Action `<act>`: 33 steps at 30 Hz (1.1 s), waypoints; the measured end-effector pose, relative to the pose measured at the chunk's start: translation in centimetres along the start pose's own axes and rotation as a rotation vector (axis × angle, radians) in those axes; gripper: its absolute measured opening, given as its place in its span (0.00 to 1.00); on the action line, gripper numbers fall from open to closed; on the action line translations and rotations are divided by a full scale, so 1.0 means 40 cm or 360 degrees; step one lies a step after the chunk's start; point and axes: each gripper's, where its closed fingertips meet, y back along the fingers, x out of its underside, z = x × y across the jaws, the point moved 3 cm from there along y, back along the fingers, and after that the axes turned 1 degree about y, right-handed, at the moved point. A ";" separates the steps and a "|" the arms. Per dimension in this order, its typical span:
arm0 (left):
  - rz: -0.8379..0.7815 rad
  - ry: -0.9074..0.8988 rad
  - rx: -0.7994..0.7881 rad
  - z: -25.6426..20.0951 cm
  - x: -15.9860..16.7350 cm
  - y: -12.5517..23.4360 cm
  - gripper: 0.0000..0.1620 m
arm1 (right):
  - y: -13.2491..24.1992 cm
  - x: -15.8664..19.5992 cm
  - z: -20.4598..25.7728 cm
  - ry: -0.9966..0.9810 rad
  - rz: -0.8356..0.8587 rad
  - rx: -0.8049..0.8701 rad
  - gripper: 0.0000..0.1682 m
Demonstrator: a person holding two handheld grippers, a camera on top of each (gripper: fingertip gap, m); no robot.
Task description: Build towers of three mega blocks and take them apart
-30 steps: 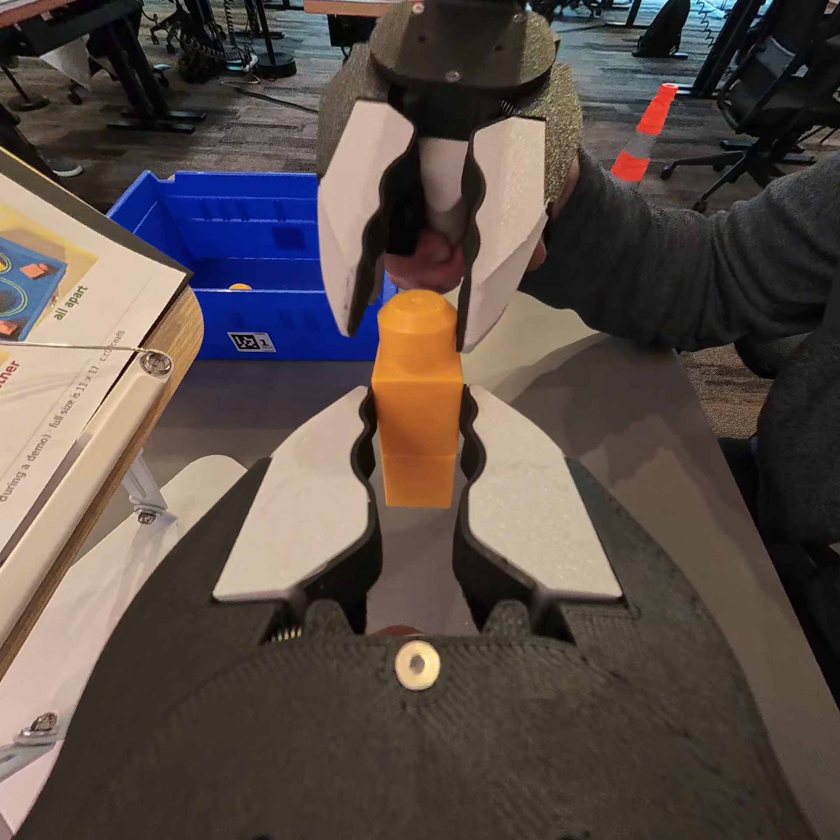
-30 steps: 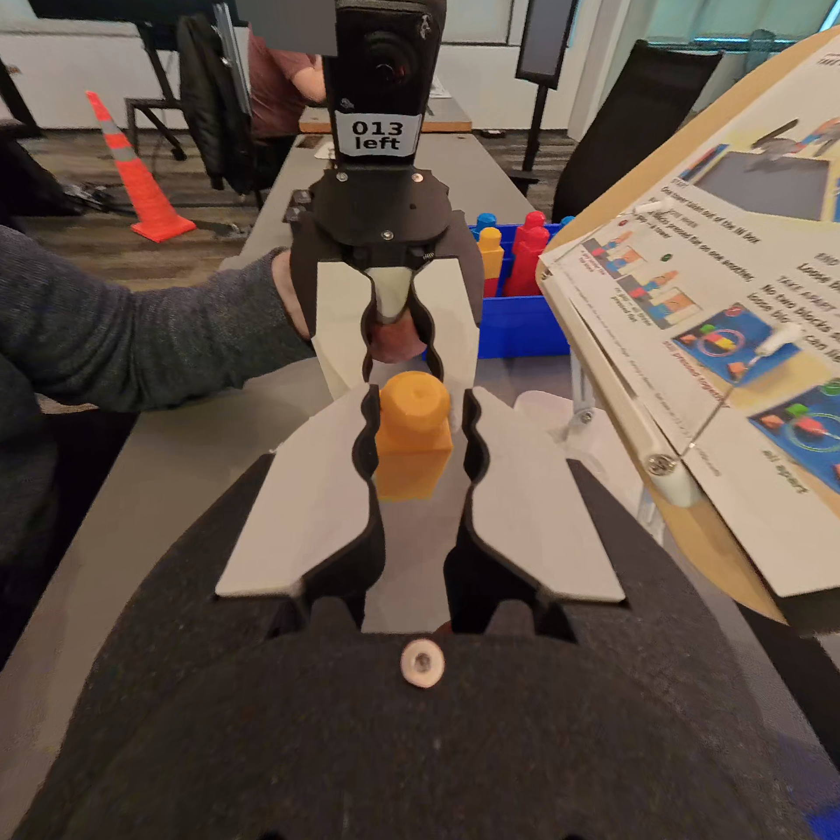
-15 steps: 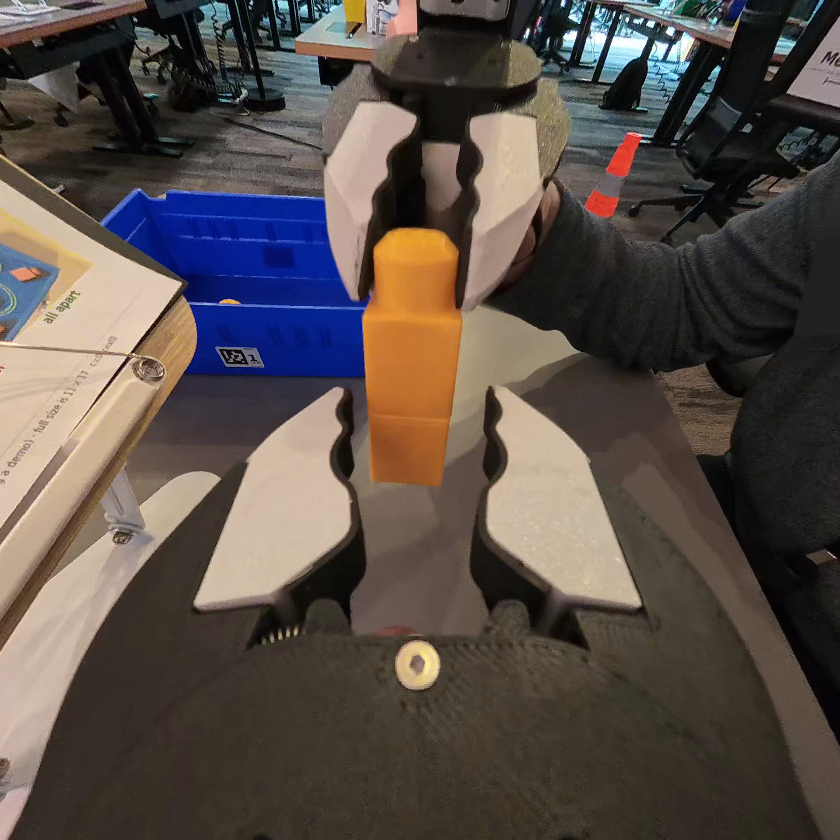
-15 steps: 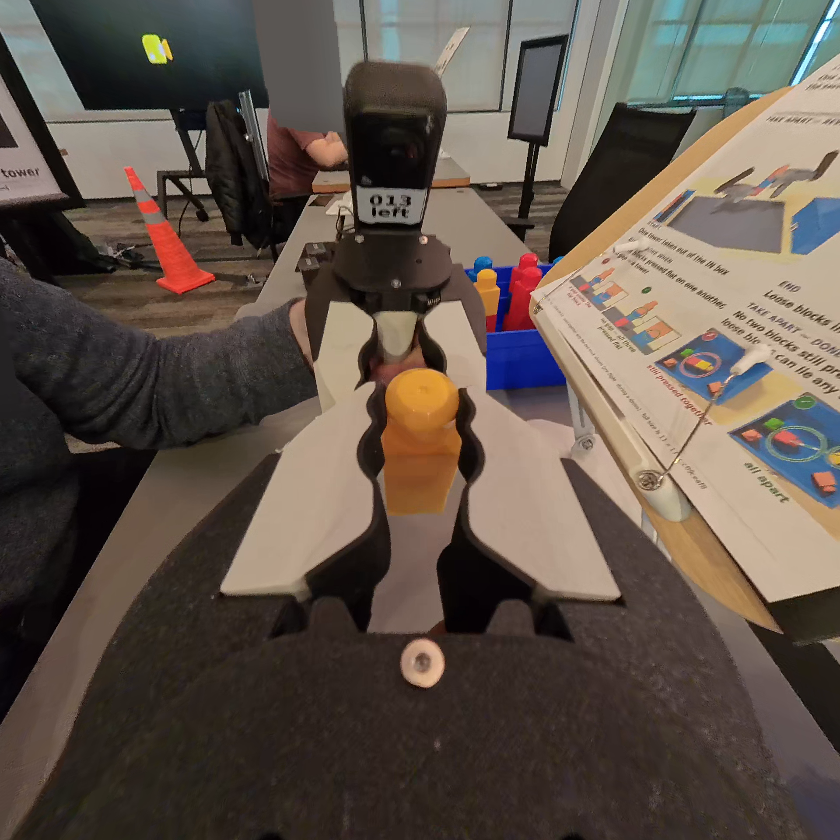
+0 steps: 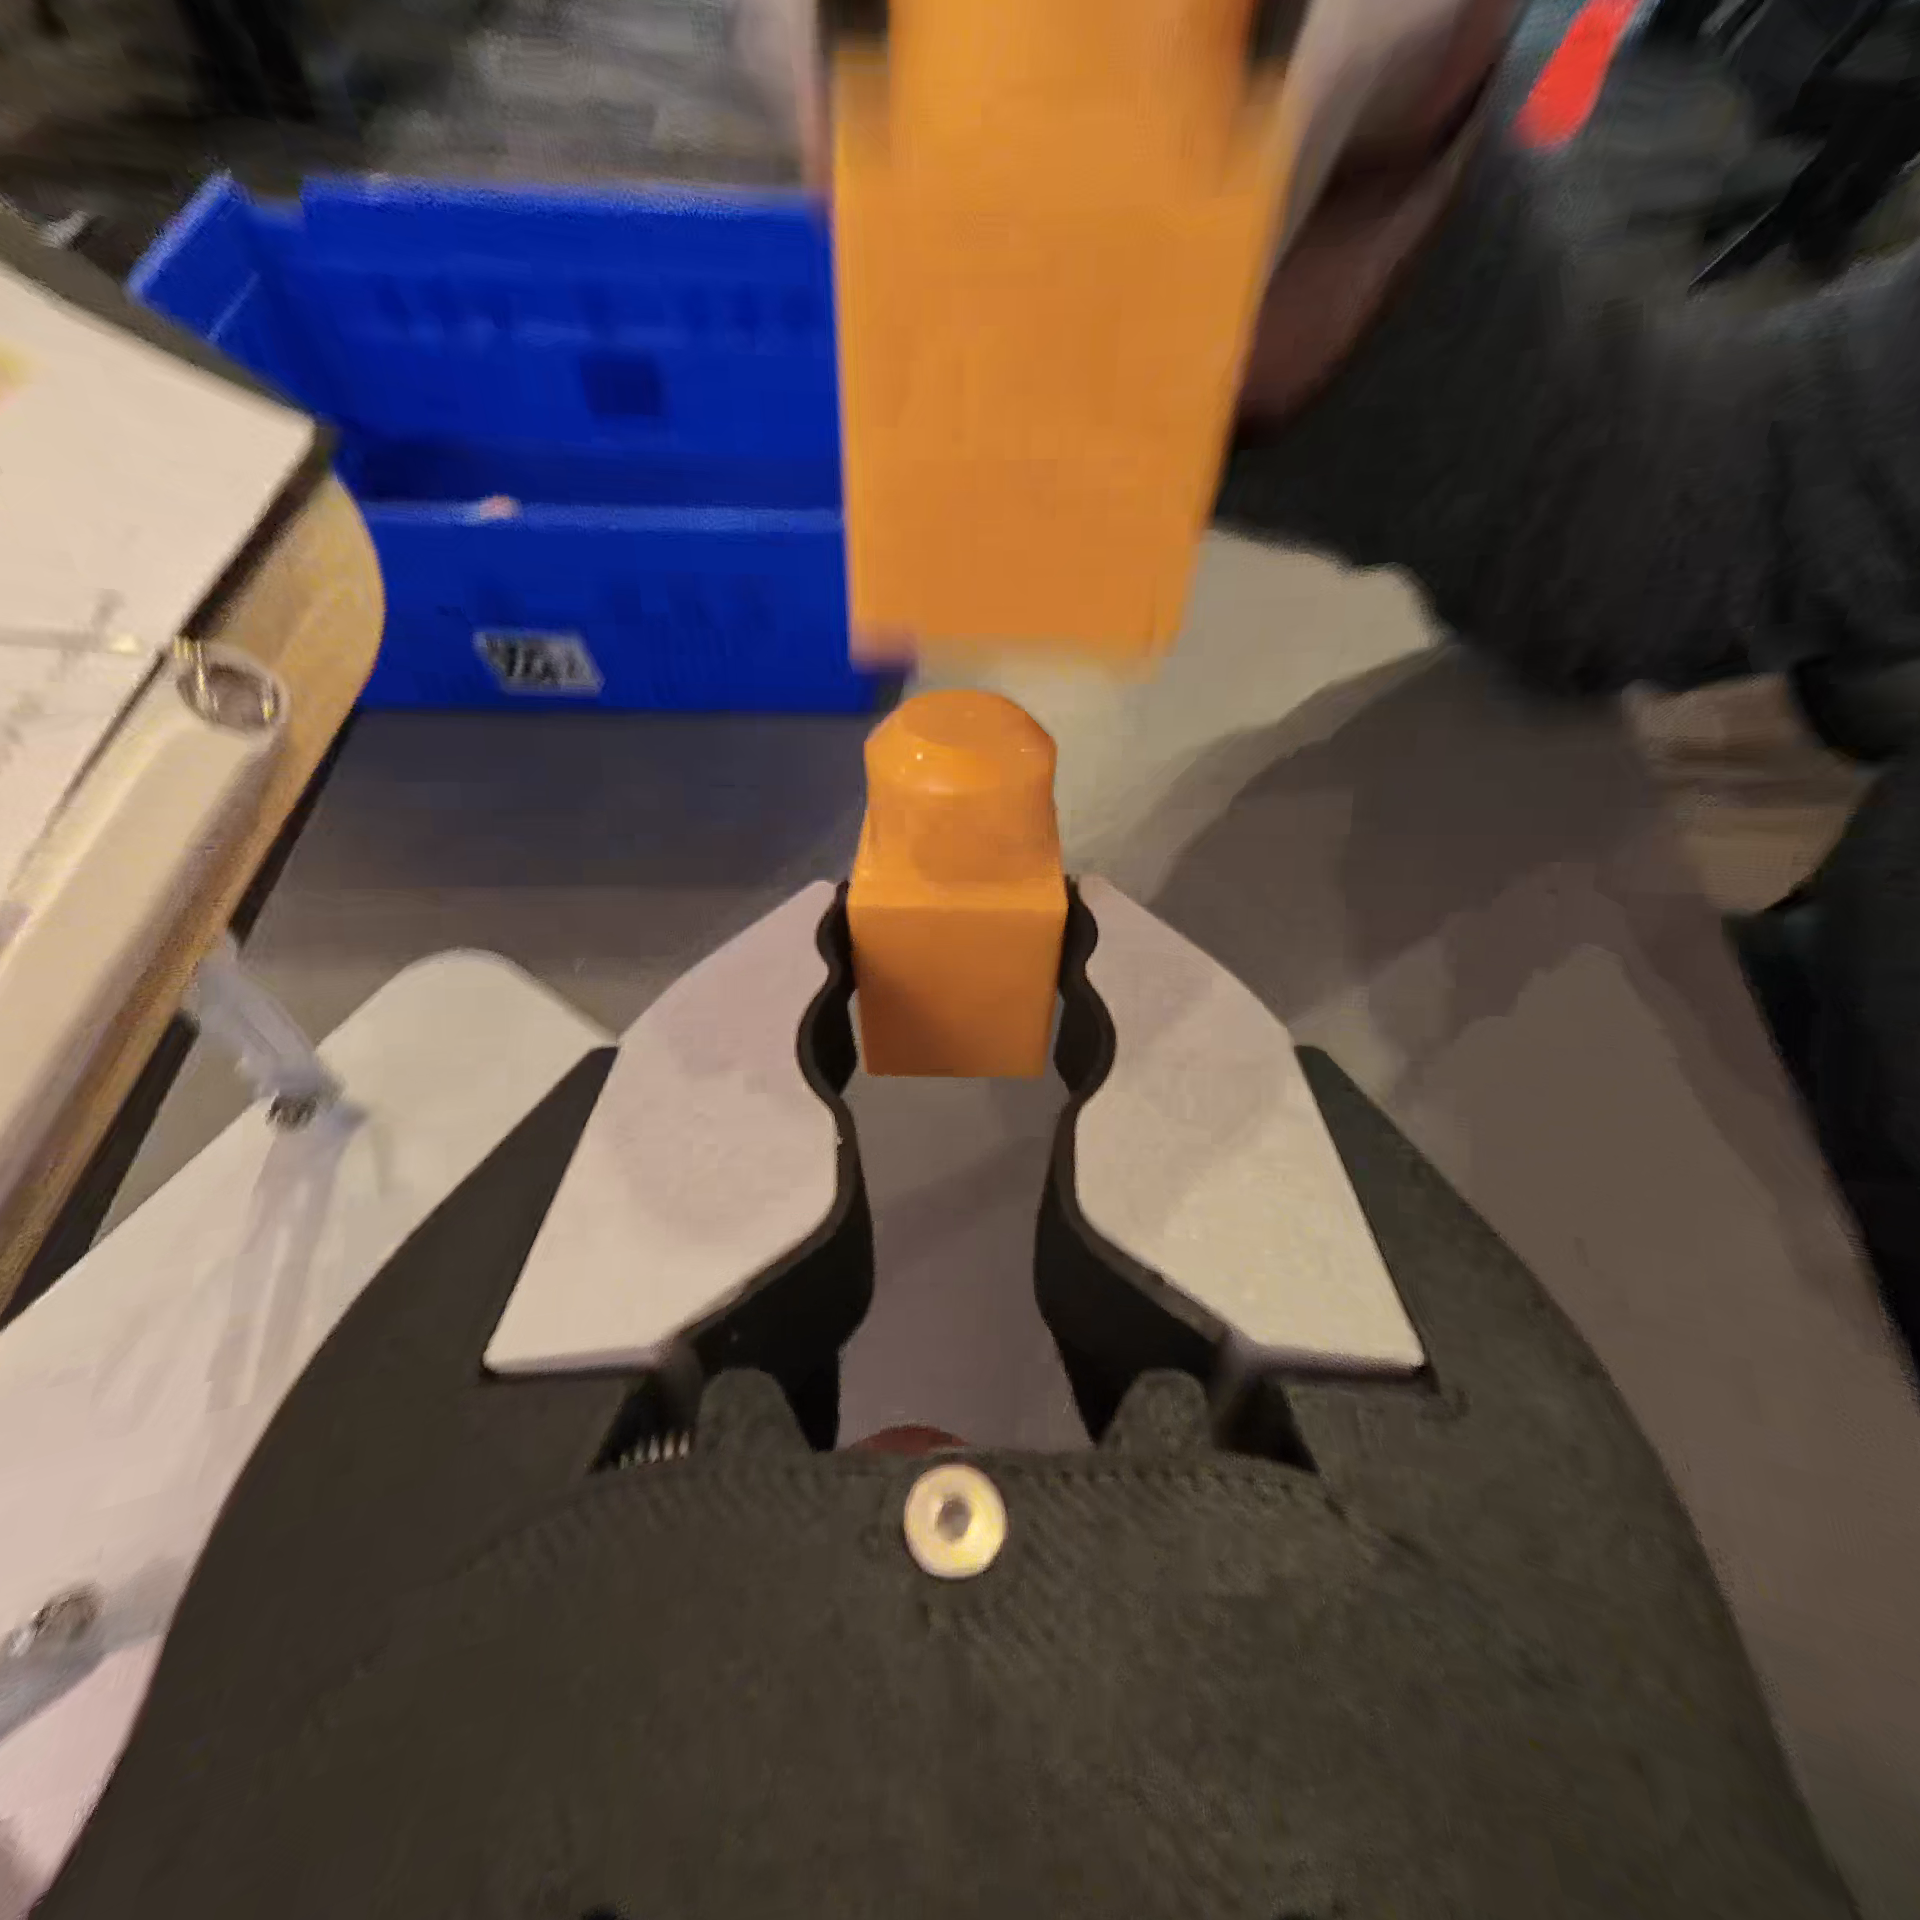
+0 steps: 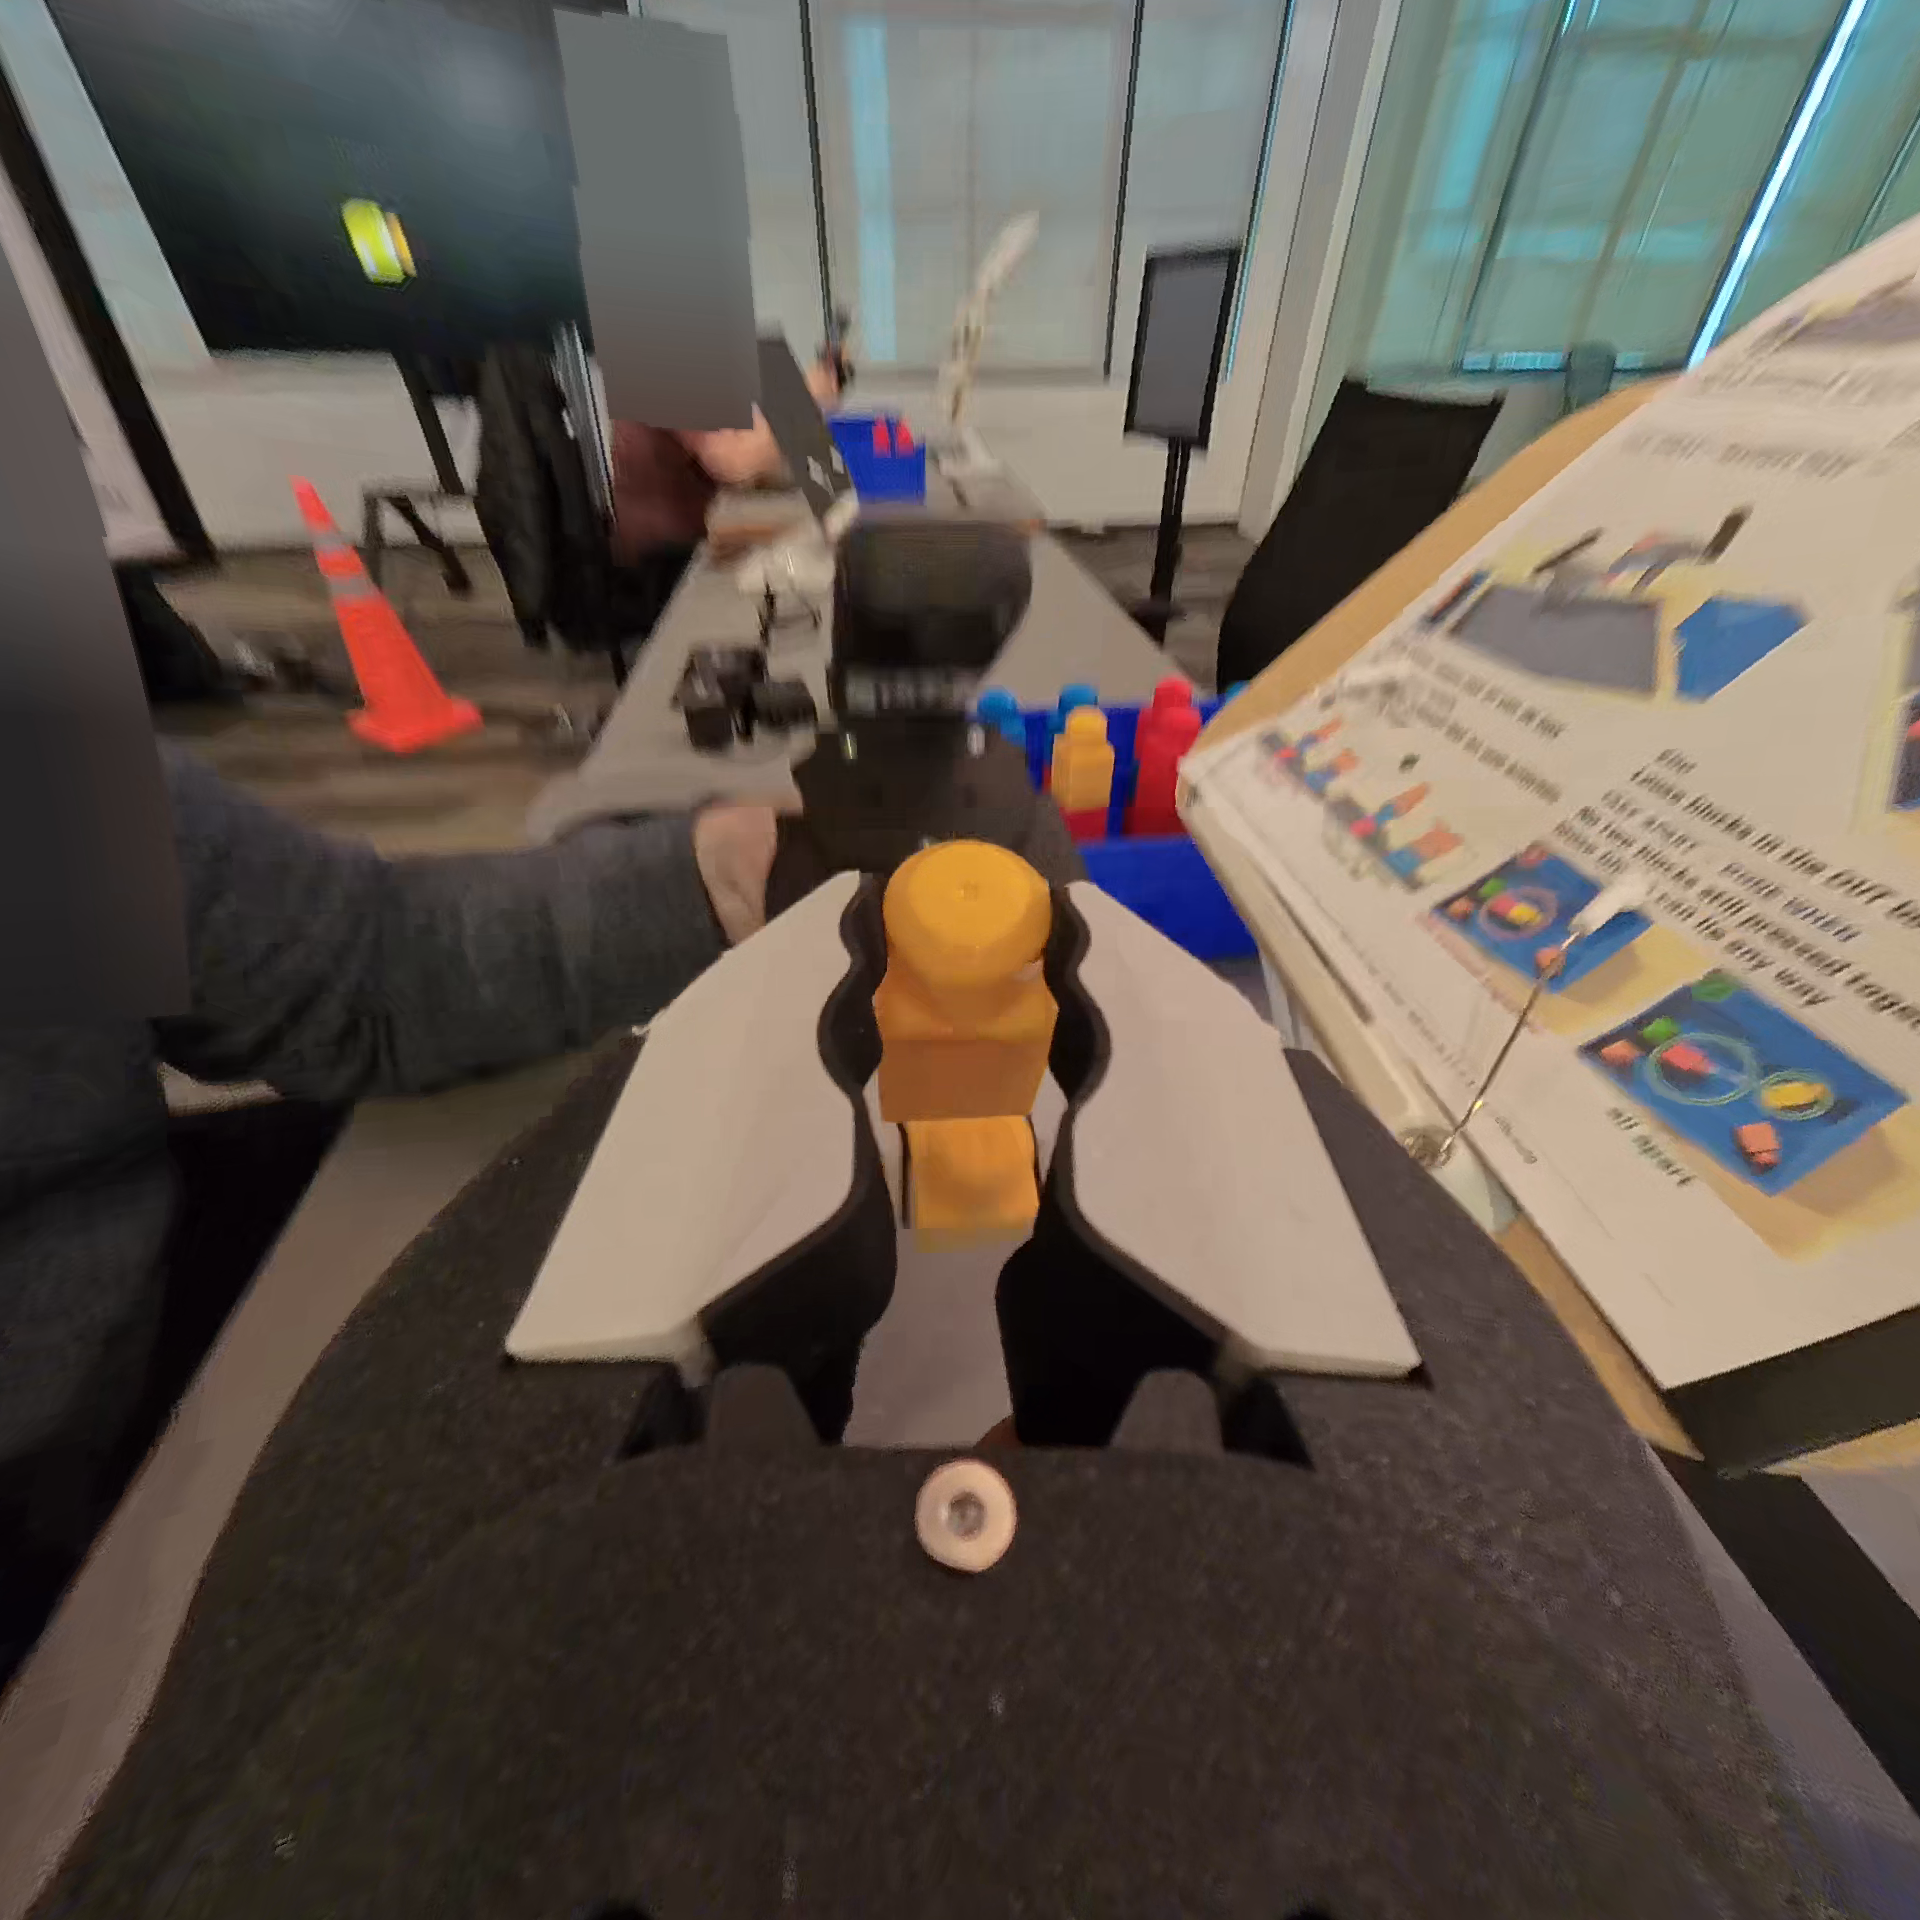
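My left gripper (image 5: pixel 956 904) is shut on a small orange block (image 5: pixel 956 987) and holds it just above the grey table (image 5: pixel 1403 935). A second orange block (image 5: pixel 1029 364), blurred, hangs right above it with a gap between them. In the right wrist view, my right gripper (image 6: pixel 961 904) is shut on that upper orange block (image 6: pixel 961 1039). The lower block (image 6: pixel 977 1184) shows just beneath it, stud up. The left gripper's black body (image 6: pixel 914 727) is behind them, its fingertips hidden.
A blue bin (image 5: pixel 540 436) stands behind the blocks in the left wrist view. Another blue bin (image 6: pixel 1153 873) holds several block towers. A tilted board with instruction sheets (image 6: pixel 1558 883) stands close beside the grippers. A grey-sleeved arm (image 5: pixel 1558 416) reaches in at the right. One gripper's finger ends stand about 11 centimeters off the other's.
The orange stack has come apart. My left gripper closed on the bottom block. My right gripper rose with the upper block, leaving a gap between the two.
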 end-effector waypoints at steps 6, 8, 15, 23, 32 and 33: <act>-0.0067 -0.0001 0.0053 -0.016 -0.024 0.015 0.22 | 0.147 -0.061 -0.076 0.0077 -0.0041 0.0352 0.17; -0.0120 0.0011 0.0035 -0.010 -0.031 0.029 0.22 | 0.211 -0.032 -0.142 0.0064 0.0059 0.0592 0.17; -0.0154 0.0043 0.0016 0.002 -0.032 0.042 0.22 | 0.405 0.160 -0.339 -0.0292 0.0400 0.1169 0.23; -0.0151 0.0042 0.0012 0.002 -0.032 0.028 0.22 | 0.418 0.170 -0.348 -0.0251 0.0451 0.1230 0.26; -0.0186 0.0027 0.0009 -0.005 -0.045 0.024 0.22 | 0.095 0.072 -0.078 0.0044 0.0377 0.0223 0.28; -0.0188 0.0028 0.0001 -0.005 -0.046 0.025 0.22 | 0.064 0.071 -0.053 0.0053 0.0368 0.0136 0.28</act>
